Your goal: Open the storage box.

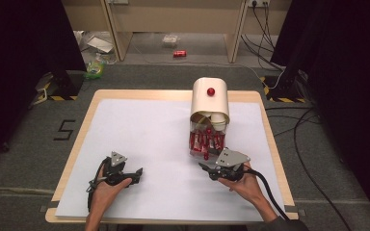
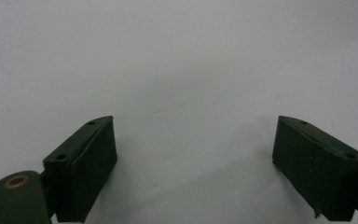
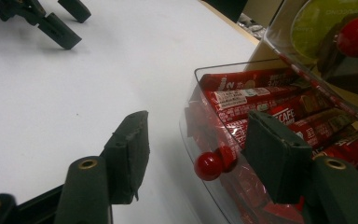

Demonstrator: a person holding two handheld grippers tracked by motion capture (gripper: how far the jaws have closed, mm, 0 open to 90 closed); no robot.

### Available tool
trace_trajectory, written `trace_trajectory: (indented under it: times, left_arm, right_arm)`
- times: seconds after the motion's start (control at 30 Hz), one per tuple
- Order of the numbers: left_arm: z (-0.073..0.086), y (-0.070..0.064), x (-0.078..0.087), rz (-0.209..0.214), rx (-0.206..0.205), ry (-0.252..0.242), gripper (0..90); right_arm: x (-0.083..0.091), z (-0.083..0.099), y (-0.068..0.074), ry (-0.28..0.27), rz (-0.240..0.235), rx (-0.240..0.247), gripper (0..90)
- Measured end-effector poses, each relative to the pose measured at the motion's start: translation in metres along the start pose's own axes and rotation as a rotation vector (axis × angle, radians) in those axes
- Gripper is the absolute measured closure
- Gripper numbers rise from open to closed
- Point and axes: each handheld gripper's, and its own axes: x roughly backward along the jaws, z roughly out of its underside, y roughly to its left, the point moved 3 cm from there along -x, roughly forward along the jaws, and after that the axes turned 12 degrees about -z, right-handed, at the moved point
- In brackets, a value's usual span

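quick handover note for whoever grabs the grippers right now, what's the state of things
Left gripper: open, holding nothing, low over the bare white sheet at front left.
Right gripper: open, its jaws either side of the red knob on the front of the clear drawer, not yet closed on it.
Dispenser stands at the table's right rear; red sachets fill the drawer, paper cups above.
Done: right gripper lined up on the knob.
Left: probably close on the knob and pull the drawer.

A wooden surface (image 1: pixel 265 120) carries a white sheet (image 1: pixel 149 144); a clear dispenser (image 1: pixel 209 120) of red sachets stands far right on it.
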Motion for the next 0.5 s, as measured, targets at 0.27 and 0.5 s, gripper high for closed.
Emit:
trace_trajectory:
  times: [0.27,0.5]
  left_arm:
    - [0.000,0.000,0.000,0.001,0.000,0.000,12.9]
    - [0.000,0.000,0.000,0.000,-0.001,0.000,12.9]
  right_arm:
    - [0.003,0.005,0.009,0.026,-0.035,0.012,47.6]
    - [0.005,0.009,0.012,0.048,-0.053,0.047,56.5]
